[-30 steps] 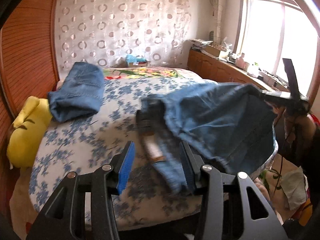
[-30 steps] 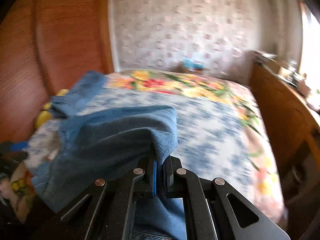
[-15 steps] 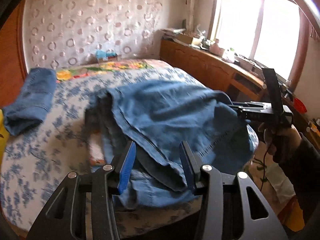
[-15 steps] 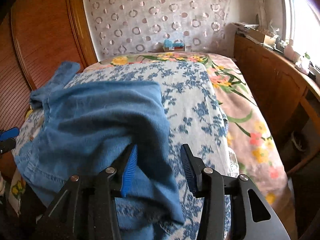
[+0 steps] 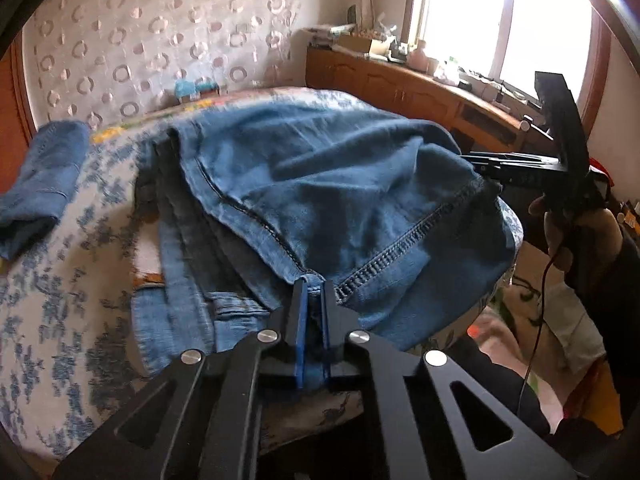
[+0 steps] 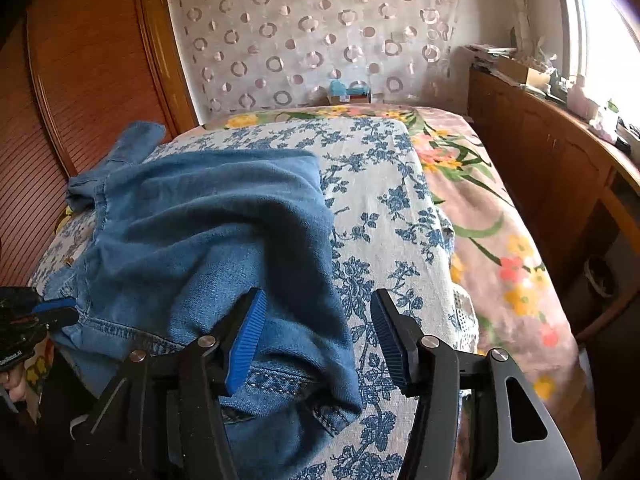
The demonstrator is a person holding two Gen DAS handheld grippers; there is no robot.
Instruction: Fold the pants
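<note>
Blue denim pants lie folded over on the near end of the bed, hems hanging toward me. My left gripper is shut on the stitched hem corner of the pants. In the right wrist view the same pants lie on the flowered bed cover. My right gripper is open, its blue pads on either side of the pants' near edge, holding nothing. The right gripper also shows in the left wrist view at the pants' far corner, and the left gripper shows at the left edge of the right wrist view.
Another folded pair of jeans lies at the bed's far left. A blue-flowered cover tops the bed. A wooden counter with clutter runs under the window on the right. A wooden wardrobe stands on the left.
My right gripper let go of the pants and opened after laying them over the bed. My left gripper, open before, has shut on the hem corner.
</note>
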